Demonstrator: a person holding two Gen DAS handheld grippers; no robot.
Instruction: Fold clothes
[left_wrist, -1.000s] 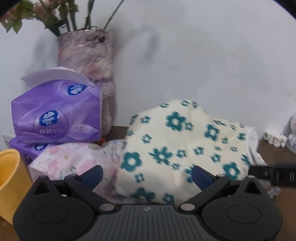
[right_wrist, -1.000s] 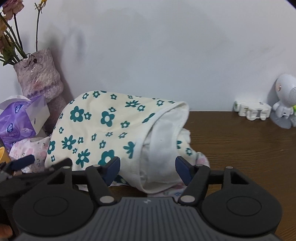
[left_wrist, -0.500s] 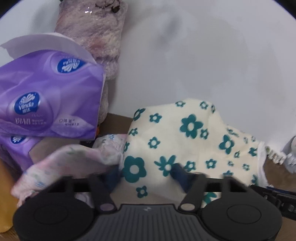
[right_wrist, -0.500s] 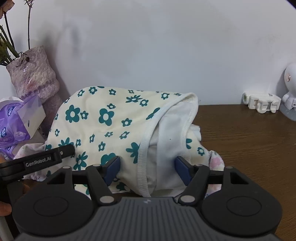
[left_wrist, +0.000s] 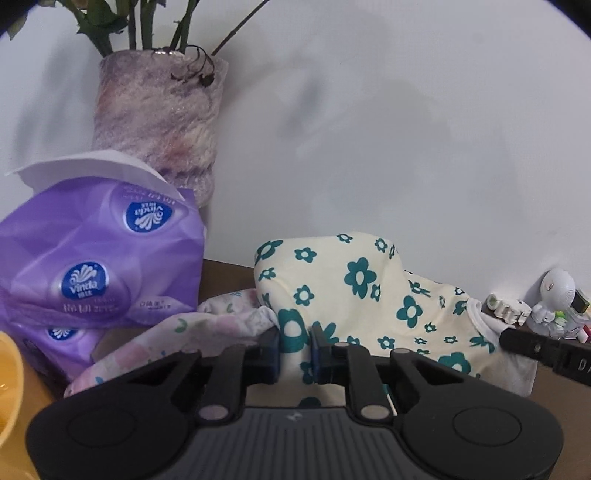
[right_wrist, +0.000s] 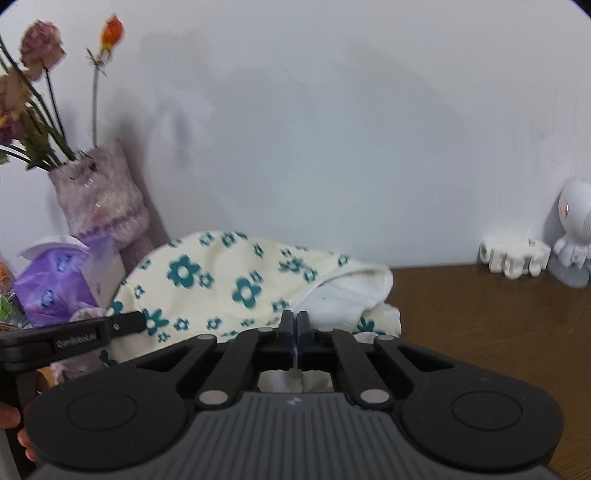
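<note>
A: What's different from a second ago?

B: Both pairs of tongs were spread wide around the flowered garment (left_wrist: 354, 291) then. Now the left tongs (left_wrist: 294, 345) have closed on a pinch of its near edge, with a fold of the cream, teal-flowered cloth squeezed between the blue pads.

A: And the right tongs (right_wrist: 294, 338)?

B: Closed as well, pads almost touching. They sit at the white-lined opening of the same garment (right_wrist: 236, 280), and white cloth shows just under them, so I judge they have a thin edge caught, though the pinch itself is hard to see.

A: Where is the garment?

B: Heaped on the brown bench (right_wrist: 480, 325) against the wall, lying over a pink-flowered garment (left_wrist: 192, 332). A purple tissue pack (left_wrist: 96, 273) and a fuzzy vase (left_wrist: 159, 122) stand just to its left; a small white robot figure (right_wrist: 574, 236) stands well apart to the right.

A: So what does that mean for the folding?

B: Both holds look taken, so I'd guess the next step is lifting and spreading it. The pink garment underneath may drag along.
</note>
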